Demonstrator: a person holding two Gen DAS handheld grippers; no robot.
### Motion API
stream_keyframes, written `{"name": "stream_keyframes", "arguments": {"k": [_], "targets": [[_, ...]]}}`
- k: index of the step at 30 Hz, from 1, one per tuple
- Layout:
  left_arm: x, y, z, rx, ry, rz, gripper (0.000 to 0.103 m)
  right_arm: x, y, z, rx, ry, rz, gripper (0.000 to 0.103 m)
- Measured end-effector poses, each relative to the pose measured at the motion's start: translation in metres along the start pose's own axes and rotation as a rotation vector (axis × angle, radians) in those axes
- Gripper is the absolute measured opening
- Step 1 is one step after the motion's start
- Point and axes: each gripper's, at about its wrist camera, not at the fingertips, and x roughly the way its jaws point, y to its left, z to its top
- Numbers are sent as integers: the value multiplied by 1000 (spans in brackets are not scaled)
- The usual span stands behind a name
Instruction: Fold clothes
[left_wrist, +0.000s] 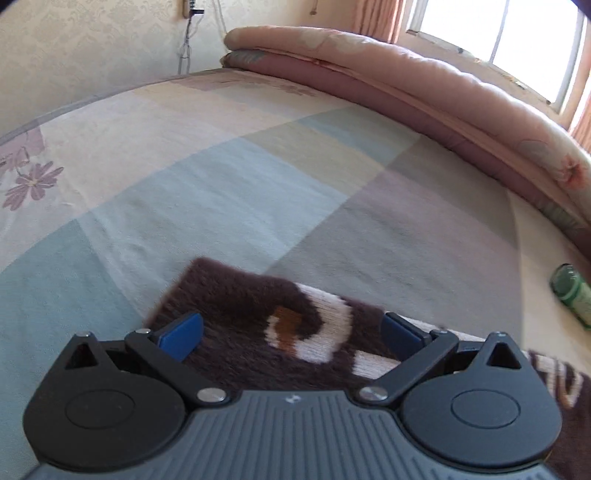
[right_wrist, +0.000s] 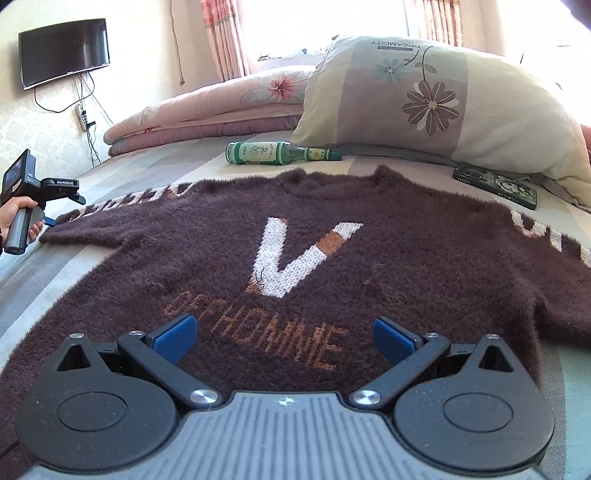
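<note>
Sweater (right_wrist: 295, 266) lies flat and spread face-up on the bed (left_wrist: 221, 192), its hem below the right gripper (right_wrist: 284, 338), jaws apart. Left gripper (left_wrist: 291, 334), jaws apart, straddles the sleeve cuff (left_wrist: 258, 314). Judged soft, fuzzy, limp and light: pinch cuff or hem edges, expect sagging

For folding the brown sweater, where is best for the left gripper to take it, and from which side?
Probably the cuff end of the sleeve of the brown sweater, approached from the sleeve's outer end. It lies flat and stretched out on the bed, and the open left gripper already straddles it.
</note>
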Motion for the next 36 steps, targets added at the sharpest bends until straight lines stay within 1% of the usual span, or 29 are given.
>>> {"name": "stream_keyframes", "arguments": {"k": [2,5,7,9,11,12,14,18,20,21,24,26,27,29,31,33,36], "targets": [[-13,-18,-3,15,0,-94,102,-1,0,1,5,-4,9,103],[-27,-69,-15,140,28,-217,102,0,0,0,9,7,7,103],[-32,-102,-30,201,55,-310,102,1,-1,0,13,18,0,103],[-31,-129,-47,218,91,-414,102,2,-2,-1,22,23,-4,103],[-28,-146,-61,217,131,-498,102,2,-4,0,28,28,-2,103],[-24,-150,-67,219,147,-505,102,2,-5,0,30,33,-3,103],[-19,-154,-80,222,168,-484,102,5,-7,0,35,50,-12,103],[-22,-131,-86,172,143,-484,102,10,-11,-1,58,99,-39,103],[-30,-115,-85,149,144,-460,102,10,-13,-2,69,108,-44,103],[-34,-108,-85,149,142,-431,102,9,-14,-2,75,110,-43,103],[-42,-93,-82,162,136,-306,102,10,-15,-2,80,125,-44,103],[-48,-89,-78,157,129,-250,102,12,-13,-3,65,134,-54,103],[-52,-90,-76,156,125,-242,102,13,-12,-4,58,138,-60,103],[-59,-100,-73,159,122,-275,102,14,-10,-5,43,147,-70,103],[-65,-119,-73,178,122,-333,102,16,-8,-6,27,153,-80,103],[-70,-144,-78,216,129,-394,102,17,-7,-6,14,156,-86,103],[-70,-183,-96,291,152,-467,102,18,-6,-6,3,161,-91,103]]}}
